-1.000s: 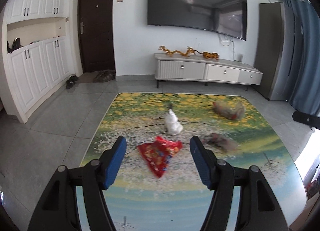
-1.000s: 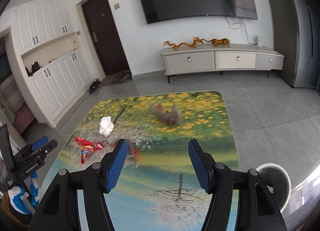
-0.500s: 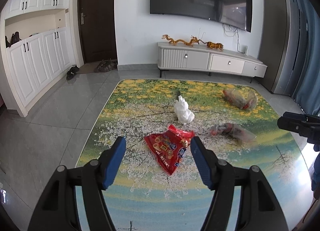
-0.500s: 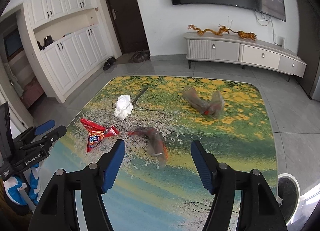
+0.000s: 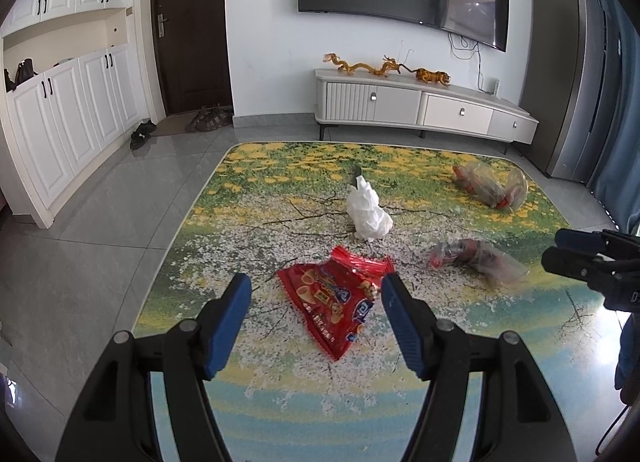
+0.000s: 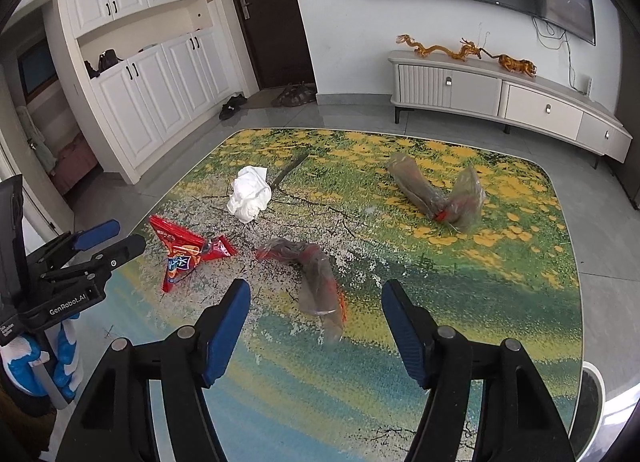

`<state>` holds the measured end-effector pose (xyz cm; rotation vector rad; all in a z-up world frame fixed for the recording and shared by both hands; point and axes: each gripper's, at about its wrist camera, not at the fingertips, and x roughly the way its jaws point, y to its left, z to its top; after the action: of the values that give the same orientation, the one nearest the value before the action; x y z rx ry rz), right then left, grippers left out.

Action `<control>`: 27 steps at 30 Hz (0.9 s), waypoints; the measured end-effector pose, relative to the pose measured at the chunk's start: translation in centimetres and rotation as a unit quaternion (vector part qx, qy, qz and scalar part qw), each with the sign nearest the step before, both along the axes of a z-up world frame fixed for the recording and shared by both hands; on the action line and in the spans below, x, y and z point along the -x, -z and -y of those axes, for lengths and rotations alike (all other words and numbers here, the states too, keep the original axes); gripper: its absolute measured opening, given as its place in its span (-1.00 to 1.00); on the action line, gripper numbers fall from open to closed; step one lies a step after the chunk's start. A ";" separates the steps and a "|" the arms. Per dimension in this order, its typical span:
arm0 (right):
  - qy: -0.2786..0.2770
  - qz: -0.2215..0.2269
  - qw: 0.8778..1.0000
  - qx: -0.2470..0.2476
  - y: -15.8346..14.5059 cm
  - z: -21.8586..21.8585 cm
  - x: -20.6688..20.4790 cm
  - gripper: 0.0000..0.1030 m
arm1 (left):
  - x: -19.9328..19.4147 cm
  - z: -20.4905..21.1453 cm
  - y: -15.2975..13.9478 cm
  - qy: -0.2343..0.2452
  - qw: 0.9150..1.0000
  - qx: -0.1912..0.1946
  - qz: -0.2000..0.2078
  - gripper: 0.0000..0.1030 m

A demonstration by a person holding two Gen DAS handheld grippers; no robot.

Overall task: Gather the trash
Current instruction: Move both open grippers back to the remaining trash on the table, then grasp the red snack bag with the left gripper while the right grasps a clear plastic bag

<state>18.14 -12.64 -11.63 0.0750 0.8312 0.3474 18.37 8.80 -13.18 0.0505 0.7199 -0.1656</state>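
Trash lies on a table with a flower-print top (image 5: pixel 280 166). A red snack wrapper (image 5: pixel 334 300) lies just ahead of my open, empty left gripper (image 5: pixel 316 302), between its fingertips in the view. A crumpled white tissue (image 5: pixel 368 214) sits behind it. A clear plastic wrapper with red print (image 6: pixel 316 274) lies just ahead of my open, empty right gripper (image 6: pixel 316 302). A second clear wrapper (image 6: pixel 440 192) lies further back on the right. The right gripper also shows at the right edge of the left wrist view (image 5: pixel 576 250), the left gripper at the left edge of the right wrist view (image 6: pixel 108 238).
A round bin (image 6: pixel 592 394) stands on the floor off the table's near right corner. A white TV cabinet (image 5: pixel 420 106) stands against the far wall, white cupboards (image 5: pixel 64 102) on the left. Shoes (image 5: pixel 208 118) lie by the dark door.
Both grippers have moved down and in toward the table. The red wrapper now sits between the left fingertips in view, the clear wrapper between the right ones. Both stay open.
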 end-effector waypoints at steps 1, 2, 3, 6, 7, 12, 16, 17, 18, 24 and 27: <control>-0.003 -0.001 1.000 0.001 0.2 0.0 -0.2 0.28 | -0.1 0.0 0.1 0.001 1.000 0.003 -0.001 0.28; -0.005 -0.001 1.000 0.003 0.3 -0.1 -0.3 0.28 | -0.3 0.0 0.2 0.001 1.000 0.008 -0.002 0.28; -0.008 -0.002 1.000 0.005 0.5 -0.1 -0.6 0.28 | -0.5 0.0 0.2 0.001 1.000 0.014 -0.003 0.28; -0.018 -0.003 1.000 0.011 0.9 -0.5 -1.3 0.28 | -1.0 -0.4 0.4 0.000 0.999 0.033 -0.005 0.28; -0.022 -0.004 1.000 0.013 1.1 -0.7 -1.6 0.28 | -1.3 -0.6 0.6 -0.001 0.999 0.040 -0.007 0.28; -0.039 -0.007 0.999 0.024 2.1 -1.5 -2.8 0.28 | -2.4 -0.8 1.5 0.001 0.998 0.062 -0.022 0.28; -0.045 -0.012 0.999 0.024 3.0 -1.8 -3.6 0.28 | -3.0 -0.1 2.2 0.007 0.997 0.065 -0.031 0.28; -0.046 -0.015 0.999 0.025 3.3 -1.9 -3.9 0.28 | -3.1 0.0 2.3 0.008 0.997 0.065 -0.033 0.28; -0.046 -0.017 0.998 0.026 3.5 -2.0 -4.1 0.28 | -3.3 0.2 2.5 0.009 0.997 0.064 -0.036 0.27; -0.049 -0.028 0.998 0.026 4.5 -2.1 -5.0 0.15 | -3.9 0.7 3.4 0.007 0.996 0.068 -0.051 0.08; -0.056 -0.038 0.997 0.030 5.1 -2.2 -5.2 -0.11 | -4.2 0.8 3.8 0.008 0.995 0.077 -0.066 -0.22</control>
<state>23.37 -10.47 -16.70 -0.0137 0.9232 0.4272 22.61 8.00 -17.01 -0.1027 0.8377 -0.2400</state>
